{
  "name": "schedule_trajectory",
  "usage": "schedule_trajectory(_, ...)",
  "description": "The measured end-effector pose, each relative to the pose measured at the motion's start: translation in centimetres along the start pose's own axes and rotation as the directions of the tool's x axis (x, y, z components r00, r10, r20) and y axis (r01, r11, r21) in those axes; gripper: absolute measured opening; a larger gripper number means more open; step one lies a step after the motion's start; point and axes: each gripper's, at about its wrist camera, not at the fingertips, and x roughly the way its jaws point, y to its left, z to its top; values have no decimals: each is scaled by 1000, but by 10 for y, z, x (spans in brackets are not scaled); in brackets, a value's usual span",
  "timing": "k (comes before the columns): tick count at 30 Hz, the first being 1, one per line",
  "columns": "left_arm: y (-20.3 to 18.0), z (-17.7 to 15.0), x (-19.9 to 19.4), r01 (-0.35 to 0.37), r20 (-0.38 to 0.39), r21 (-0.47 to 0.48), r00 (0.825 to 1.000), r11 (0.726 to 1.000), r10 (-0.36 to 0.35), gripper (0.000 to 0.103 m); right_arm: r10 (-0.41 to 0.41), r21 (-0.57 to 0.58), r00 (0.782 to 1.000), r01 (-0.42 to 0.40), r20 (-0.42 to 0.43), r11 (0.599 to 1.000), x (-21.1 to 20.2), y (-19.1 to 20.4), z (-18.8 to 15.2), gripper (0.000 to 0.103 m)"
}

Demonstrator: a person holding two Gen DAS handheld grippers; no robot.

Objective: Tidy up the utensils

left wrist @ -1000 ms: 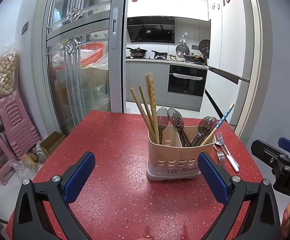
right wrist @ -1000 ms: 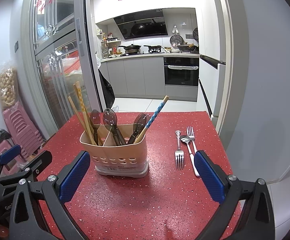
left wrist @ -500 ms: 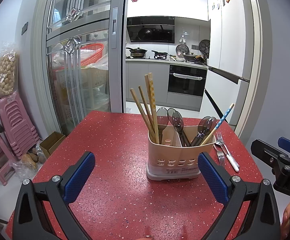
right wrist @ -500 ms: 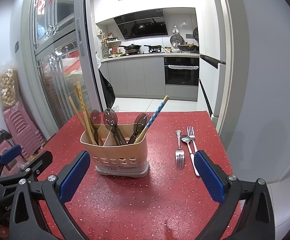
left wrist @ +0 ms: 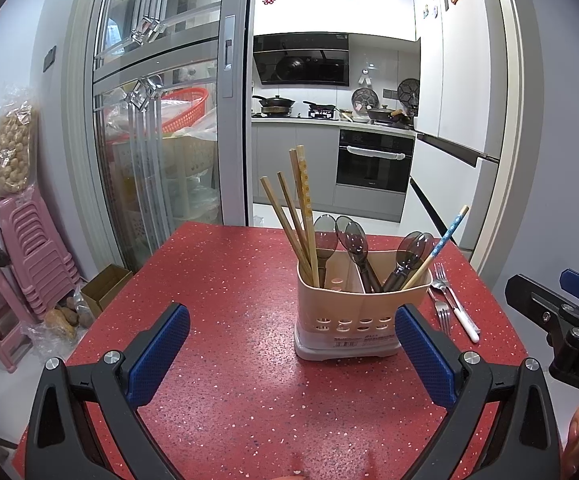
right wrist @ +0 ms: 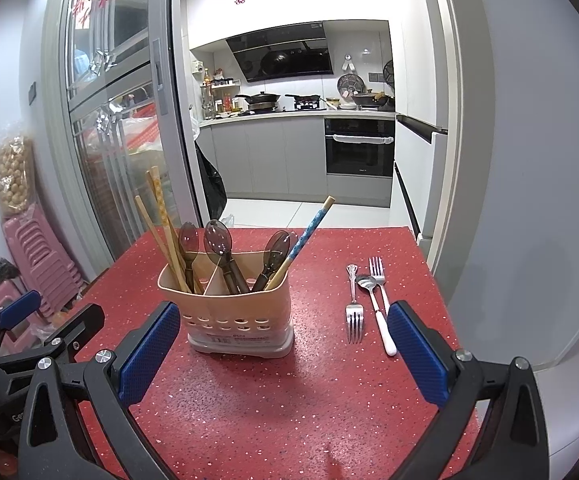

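A beige utensil caddy [left wrist: 359, 316] [right wrist: 241, 320] stands on the red table [left wrist: 229, 300]. It holds wooden chopsticks [left wrist: 301, 216], dark plastic spoons [right wrist: 219, 248] and one blue-patterned chopstick [right wrist: 305, 240]. Right of it lie two metal forks [right wrist: 354, 312] and a white-handled spoon [right wrist: 377, 312]. My left gripper [left wrist: 289, 356] is open and empty, near the table's front, facing the caddy. My right gripper [right wrist: 285, 354] is open and empty, in front of the caddy and cutlery.
Glass sliding doors [left wrist: 161, 140] stand at the left. Pink stools [left wrist: 21, 260] and a cardboard box [left wrist: 105, 290] sit on the floor by the table's left edge. A wall [right wrist: 529, 200] lies close to the table's right edge. The kitchen [left wrist: 329, 140] lies beyond.
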Motion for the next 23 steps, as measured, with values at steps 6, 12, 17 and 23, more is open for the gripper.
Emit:
schedule_trajectory(6,0,0,0,1,0,1,1000,1000,-1,103,1,1,1000,-1,0,1000,0,0,0,103)
schedule_trajectory(12,0,0,0,-5,6,-1,1000,1000,5,103,2,1,1000,-2,-1,1000,-1,1,0,103)
schedule_trajectory(17,1,0,-2,7,15,-2,1000,1000,-7,103,2,4,1000,-2,0,1000,-1,0,1,103)
schedule_trajectory(23,1,0,-3,7,14,0,1000,1000,-7,103,3,4,1000,-3,-1,1000,-1,1,1,103)
